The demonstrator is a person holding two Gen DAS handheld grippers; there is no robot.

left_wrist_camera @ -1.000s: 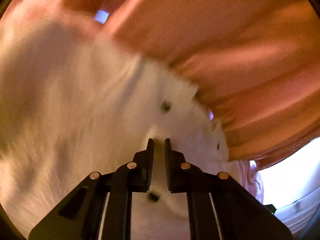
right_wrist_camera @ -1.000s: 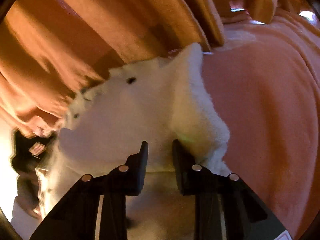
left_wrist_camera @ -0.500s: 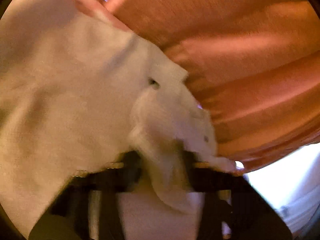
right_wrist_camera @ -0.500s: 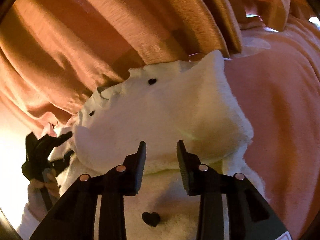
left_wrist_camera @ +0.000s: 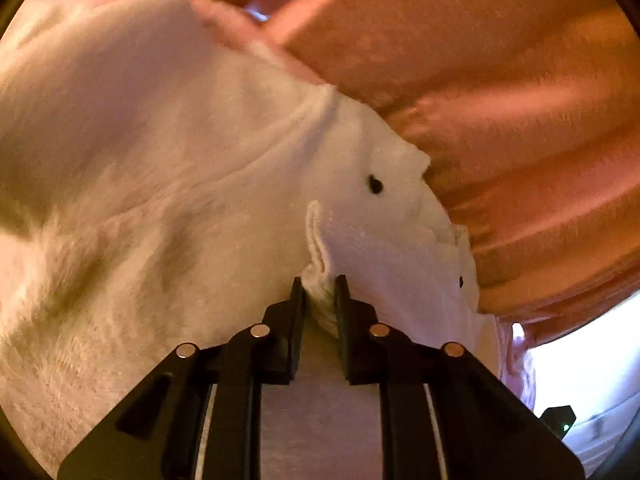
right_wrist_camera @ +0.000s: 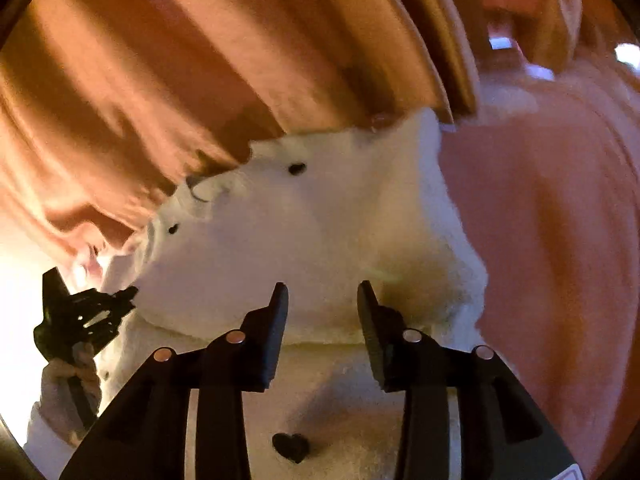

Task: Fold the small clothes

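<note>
A white fleece garment (left_wrist_camera: 180, 184) with small black hearts lies on a pink blanket (right_wrist_camera: 552, 240). In the left wrist view my left gripper (left_wrist_camera: 320, 285) is shut on a bunched edge of the garment, which sticks up between its pads. The right wrist view shows the garment (right_wrist_camera: 320, 232) folded over itself, a black heart (right_wrist_camera: 291, 446) low on its lower layer. My right gripper (right_wrist_camera: 323, 292) hovers over the fold's near edge with its jaws opening and no cloth pinched between them. At the garment's left end, the left gripper (right_wrist_camera: 120, 300) is held by a hand (right_wrist_camera: 60, 376).
Orange curtain folds (right_wrist_camera: 180, 80) hang close behind the garment in both views (left_wrist_camera: 500, 120). Bright white light fills the lower right of the left wrist view (left_wrist_camera: 580, 360). Pink blanket stretches to the right of the garment.
The right jaws have widened and released the fold they were close on. The left gripper has shifted along the garment and now pinches a raised edge; the fold lies flatter.
</note>
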